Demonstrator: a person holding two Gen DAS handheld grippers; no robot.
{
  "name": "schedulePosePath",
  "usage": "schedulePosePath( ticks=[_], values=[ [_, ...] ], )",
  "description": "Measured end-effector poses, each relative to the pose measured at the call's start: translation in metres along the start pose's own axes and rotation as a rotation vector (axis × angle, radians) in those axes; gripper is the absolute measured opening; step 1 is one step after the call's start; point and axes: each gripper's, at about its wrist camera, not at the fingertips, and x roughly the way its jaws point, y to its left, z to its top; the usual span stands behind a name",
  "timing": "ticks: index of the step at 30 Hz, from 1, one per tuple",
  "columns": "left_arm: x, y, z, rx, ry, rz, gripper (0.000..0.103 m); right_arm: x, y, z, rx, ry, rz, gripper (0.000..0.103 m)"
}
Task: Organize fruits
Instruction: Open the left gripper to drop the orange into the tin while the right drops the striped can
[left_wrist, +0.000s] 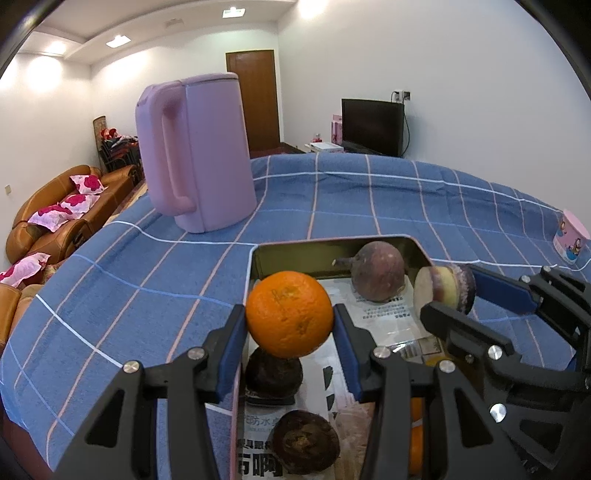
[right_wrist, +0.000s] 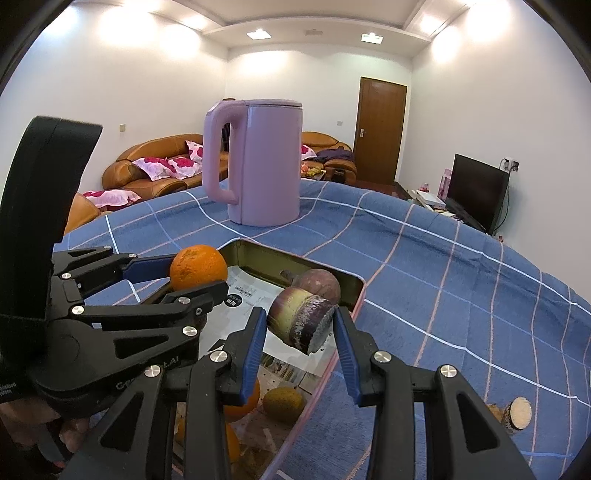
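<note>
An orange (left_wrist: 289, 314) is clamped between the blue pads of the left claw (left_wrist: 290, 321), which is closed only as far as the fruit's width allows, and it is held above the near-left part of a shallow tin tray (left_wrist: 421, 246). The same orange (right_wrist: 198, 266) is seen from the right wrist view, raised over the tray's left rim (right_wrist: 295, 260). A cut piece of purple-skinned fruit (right_wrist: 301, 319), pale inside and tilted, is pinched between the pads of the right claw (right_wrist: 300, 326), likewise closed to the width of the piece, and it is held over the tray's right side; in the left wrist view this piece (left_wrist: 443, 288) is seen at the tray's right edge.

The tray is lined with printed paper (left_wrist: 384, 314) and rests on a bench covered by a blue checked cloth (left_wrist: 147, 295). At its far end 1 whole purple fruit (left_wrist: 377, 271) with a short stalk is lying near the far wall. 2 dark round fruits (left_wrist: 273, 376) (left_wrist: 304, 446) are lying on the paper below the held orange. In the right wrist view a greenish-brown fruit (right_wrist: 283, 404) and further oranges (right_wrist: 247, 400) are lying in the near end of the tray.

A pink kettle (left_wrist: 199, 151) is standing upright on the cloth beyond the tray, well apart from it. A pink printed cup (left_wrist: 570, 236) is placed at the cloth's right edge. Another cut fruit piece (right_wrist: 515, 413) is lying on the cloth to the right of the tray.
</note>
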Motion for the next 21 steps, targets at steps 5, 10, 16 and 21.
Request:
schedulePosePath(
  ticks=[5, 10, 16, 21],
  values=[
    [0.0006, -0.0003, 0.0008, 0.01, 0.007, 0.005, 0.048, 0.0054, 0.0017, -0.0026, -0.007, 0.025, 0.011, 0.04],
    [0.0012, -0.0018, 0.0009, 0.026, 0.013, 0.012, 0.049, 0.0077, 0.0001, -0.0044, 0.001, 0.042, 0.024, 0.04],
    [0.0004, -0.0031, 0.0007, 0.027, 0.016, 0.019, 0.05, 0.0091, -0.0022, -0.0052, 0.013, 0.048, 0.035, 0.041],
    [-0.0012, -0.0048, 0.0007, 0.029, 0.017, 0.012, 0.051, 0.0065, -0.0031, -0.0047, 0.014, 0.037, 0.029, 0.041]
  ],
)
